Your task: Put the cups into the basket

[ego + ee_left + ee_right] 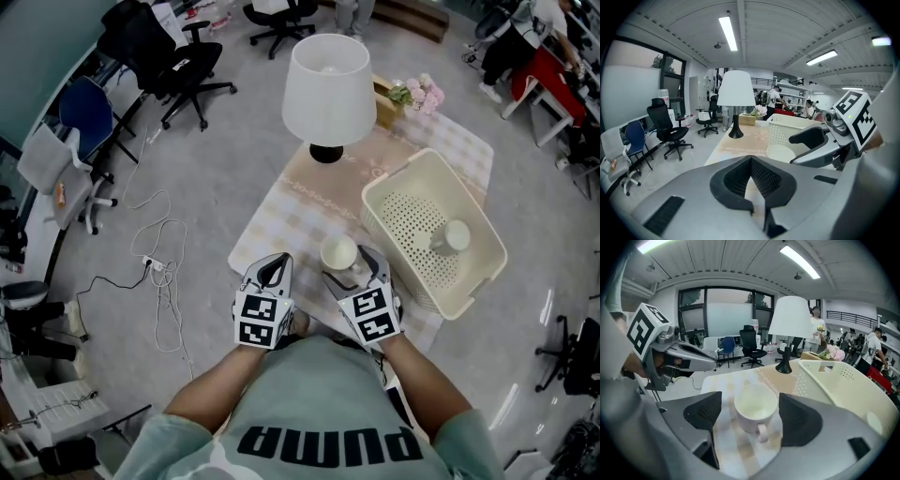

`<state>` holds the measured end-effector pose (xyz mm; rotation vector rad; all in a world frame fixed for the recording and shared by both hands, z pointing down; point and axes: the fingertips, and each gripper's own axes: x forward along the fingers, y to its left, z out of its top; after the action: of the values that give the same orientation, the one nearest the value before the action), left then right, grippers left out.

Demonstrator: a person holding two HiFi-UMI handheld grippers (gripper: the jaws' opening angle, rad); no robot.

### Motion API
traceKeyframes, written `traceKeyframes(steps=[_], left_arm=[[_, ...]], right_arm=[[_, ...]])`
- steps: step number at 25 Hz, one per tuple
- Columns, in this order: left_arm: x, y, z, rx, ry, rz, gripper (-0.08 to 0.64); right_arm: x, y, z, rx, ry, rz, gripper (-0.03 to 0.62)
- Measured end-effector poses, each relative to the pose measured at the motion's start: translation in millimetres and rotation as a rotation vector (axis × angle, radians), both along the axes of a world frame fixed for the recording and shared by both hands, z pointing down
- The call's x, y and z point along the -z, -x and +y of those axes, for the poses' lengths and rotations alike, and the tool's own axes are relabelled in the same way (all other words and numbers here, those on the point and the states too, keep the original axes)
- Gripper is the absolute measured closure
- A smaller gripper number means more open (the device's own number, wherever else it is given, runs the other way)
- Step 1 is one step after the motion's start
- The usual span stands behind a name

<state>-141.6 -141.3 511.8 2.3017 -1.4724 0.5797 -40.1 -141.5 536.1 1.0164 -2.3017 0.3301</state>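
A white cup (338, 252) stands upright on the checked tablecloth (281, 225), just left of the cream perforated basket (412, 173). My right gripper (352, 267) is open around it: in the right gripper view the cup (755, 409), handle toward the camera, sits between the two pads (704, 412) with a gap on each side. A second white cup (452, 236) lies inside the basket. My left gripper (272, 267) hovers beside the right one over the table's near edge, shut with nothing in it; its pads (764, 180) meet at the tips.
A white-shaded lamp (328, 89) on a black foot stands at the far end of the table, with pink flowers (417, 94) behind it. The basket's wall (843, 376) rises close on the right of the cup. Office chairs (187, 66) and a cable (164, 272) occupy the floor to the left.
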Motion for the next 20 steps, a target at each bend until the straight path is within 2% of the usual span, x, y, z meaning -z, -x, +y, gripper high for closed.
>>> traceKeyframes(steps=[20], left_arm=[[-23.8,-7.1,-37.4,-0.016,0.019,-0.015,0.558]], right_arm=[[-56.5,5.4,-26.2,0.023,0.096,0.129,0.202]])
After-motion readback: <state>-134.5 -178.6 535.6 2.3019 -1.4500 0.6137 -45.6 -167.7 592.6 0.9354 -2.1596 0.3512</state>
